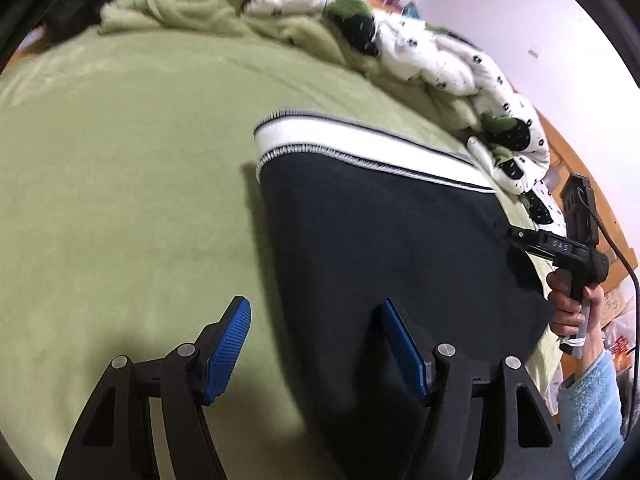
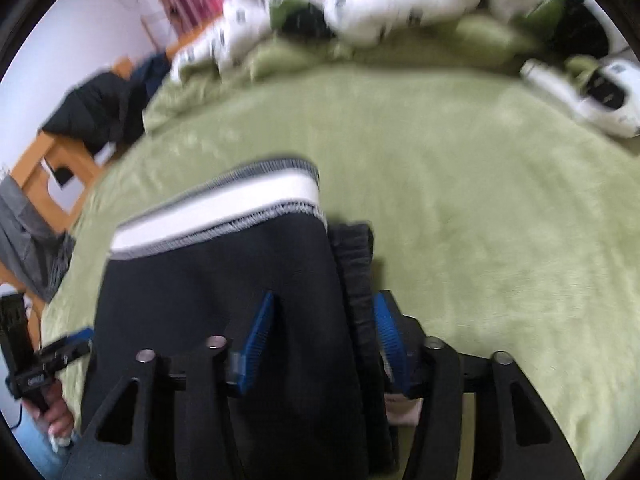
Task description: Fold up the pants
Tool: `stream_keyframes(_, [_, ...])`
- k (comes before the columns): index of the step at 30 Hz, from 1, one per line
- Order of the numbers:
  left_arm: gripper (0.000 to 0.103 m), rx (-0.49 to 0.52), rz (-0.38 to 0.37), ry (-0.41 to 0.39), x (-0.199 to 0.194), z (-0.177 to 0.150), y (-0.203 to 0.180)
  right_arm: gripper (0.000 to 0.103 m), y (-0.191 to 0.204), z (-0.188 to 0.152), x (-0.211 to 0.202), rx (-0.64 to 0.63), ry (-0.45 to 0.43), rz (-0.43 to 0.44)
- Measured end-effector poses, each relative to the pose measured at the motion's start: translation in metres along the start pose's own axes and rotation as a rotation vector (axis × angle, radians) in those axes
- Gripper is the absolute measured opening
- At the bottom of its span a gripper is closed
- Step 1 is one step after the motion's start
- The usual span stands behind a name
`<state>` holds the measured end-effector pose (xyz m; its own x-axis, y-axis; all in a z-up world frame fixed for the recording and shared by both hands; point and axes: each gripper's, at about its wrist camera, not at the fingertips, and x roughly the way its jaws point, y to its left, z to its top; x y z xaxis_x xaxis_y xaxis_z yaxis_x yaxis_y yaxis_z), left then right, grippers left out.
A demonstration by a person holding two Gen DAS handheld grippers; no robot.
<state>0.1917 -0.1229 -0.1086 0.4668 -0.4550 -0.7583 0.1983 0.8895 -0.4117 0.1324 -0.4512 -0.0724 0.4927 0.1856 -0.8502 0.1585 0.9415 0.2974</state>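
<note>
Dark navy pants (image 1: 380, 248) with a white band lie folded on a green bed cover (image 1: 120, 200). My left gripper (image 1: 316, 344) is open, its fingers straddling the pants' left edge near their lower end. My right gripper (image 2: 324, 344) is open over the pants (image 2: 216, 280) at their right edge, where a dark ribbed waistband (image 2: 356, 280) lies between its blue pads. The right gripper also shows in the left wrist view (image 1: 516, 236), at the pants' right edge. The left gripper shows in the right wrist view (image 2: 76, 344), at the pants' left edge.
A rumpled white and green patterned quilt (image 1: 360, 32) is piled along the far side of the bed. A white bottle-like object (image 2: 584, 100) lies on the cover at the far right. Dark clothes (image 2: 100, 112) hang on a wooden frame to the left.
</note>
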Motion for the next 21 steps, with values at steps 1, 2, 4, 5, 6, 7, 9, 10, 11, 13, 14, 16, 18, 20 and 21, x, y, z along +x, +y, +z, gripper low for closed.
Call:
stream_keyframes(1, [0.066, -0.009, -0.020, 0.024, 0.009, 0.003, 0.002, 0.059, -0.006, 0.002, 0.004, 0.018, 0.019, 0.032])
stream_keyframes(2, [0.067, -0.026, -0.044, 0.040, 0.019, 0.004, 0.005, 0.058, -0.013, 0.003, 0.009, 0.033, 0.034, 0.073])
stream_keyframes(4, [0.066, -0.051, -0.087, 0.045, 0.029, 0.004, 0.009, 0.058, -0.018, 0.000, 0.014, 0.021, 0.042, 0.100])
stream_keyframes(5, [0.066, -0.054, -0.106, 0.040, 0.033, 0.004, 0.008, 0.058, -0.017, -0.003, 0.015, 0.014, 0.037, 0.103])
stream_keyframes(6, [0.065, -0.052, -0.119, 0.038, 0.035, 0.004, 0.007, 0.060, -0.014, -0.005, 0.017, 0.002, 0.032, 0.102])
stream_keyframes(7, [0.061, -0.054, -0.138, 0.039, 0.039, 0.005, 0.005, 0.060, -0.012, -0.006, 0.018, -0.009, 0.027, 0.092])
stream_keyframes(9, [0.057, -0.073, -0.149, 0.037, 0.044, 0.007, 0.003, 0.060, -0.004, -0.007, 0.019, -0.043, 0.027, 0.075])
stream_keyframes(10, [0.051, -0.076, -0.149, 0.037, 0.044, 0.009, 0.003, 0.060, -0.003, -0.007, 0.020, -0.048, 0.028, 0.066])
stream_keyframes(11, [0.045, -0.079, -0.152, 0.036, 0.045, 0.010, 0.004, 0.060, -0.003, -0.007, 0.020, -0.046, 0.031, 0.062])
stream_keyframes(13, [0.036, -0.106, -0.159, 0.034, 0.043, 0.011, 0.005, 0.059, -0.004, -0.006, 0.018, -0.025, 0.030, 0.065])
stream_keyframes(14, [0.032, -0.134, -0.157, 0.036, 0.041, 0.013, 0.005, 0.056, -0.002, -0.006, 0.015, -0.016, 0.011, 0.062])
stream_keyframes(16, [0.023, -0.173, -0.168, 0.026, 0.033, 0.018, 0.007, 0.047, 0.002, -0.011, 0.002, -0.020, -0.033, 0.050])
stream_keyframes(18, [0.019, -0.190, -0.211, 0.015, 0.021, 0.023, 0.008, 0.028, 0.008, -0.015, -0.017, 0.003, -0.076, 0.072])
stream_keyframes(20, [0.017, -0.178, -0.240, 0.007, 0.009, 0.025, 0.008, 0.024, 0.021, -0.020, -0.033, 0.017, -0.107, 0.064])
stream_keyframes(21, [0.017, -0.164, -0.244, 0.006, 0.004, 0.026, 0.006, 0.023, 0.029, -0.023, -0.040, 0.019, -0.123, 0.051])
